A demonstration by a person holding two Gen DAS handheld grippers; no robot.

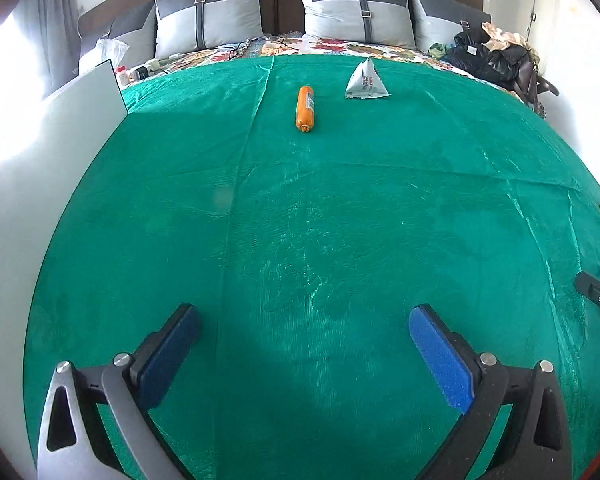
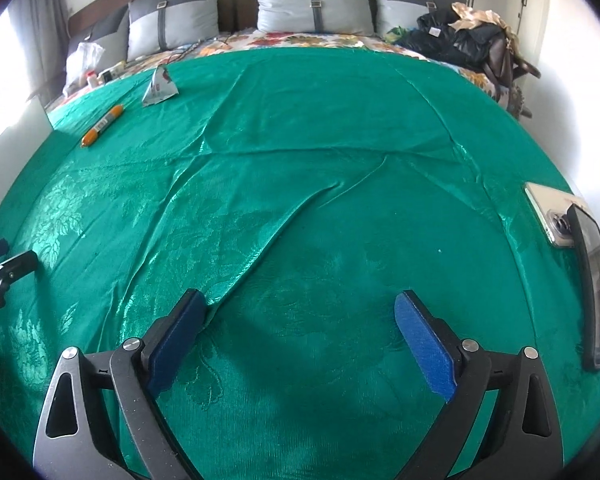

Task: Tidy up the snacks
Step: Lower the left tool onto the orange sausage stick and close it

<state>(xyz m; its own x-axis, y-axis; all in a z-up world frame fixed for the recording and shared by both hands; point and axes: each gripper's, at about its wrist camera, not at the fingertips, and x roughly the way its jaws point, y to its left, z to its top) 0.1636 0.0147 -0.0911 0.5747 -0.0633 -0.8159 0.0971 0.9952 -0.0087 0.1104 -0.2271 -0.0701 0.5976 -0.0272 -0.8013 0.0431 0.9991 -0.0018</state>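
Both the left gripper and right gripper are held wide-jawed and empty over the green bedspread; the sausage and triangular packet lie upper centre, presumably awaiting pickup.

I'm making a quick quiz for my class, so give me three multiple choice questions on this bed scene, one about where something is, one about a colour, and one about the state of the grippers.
1. Where does the triangular snack packet lie relative to the sausage stick in the left wrist view?
A. Nearer the camera
B. Right of it, nearer the pillows
C. On top of it

2. What colour is the sausage stick?
A. Orange
B. Purple
C. Black

3. How are the left gripper and right gripper?
A. Both shut on snacks
B. One holds the packet
C. Both open and empty

Answers: 1 B, the packet sits apart on the green cloth. 2 A, its wrapper is orange. 3 C, only cloth shows between the fingers.
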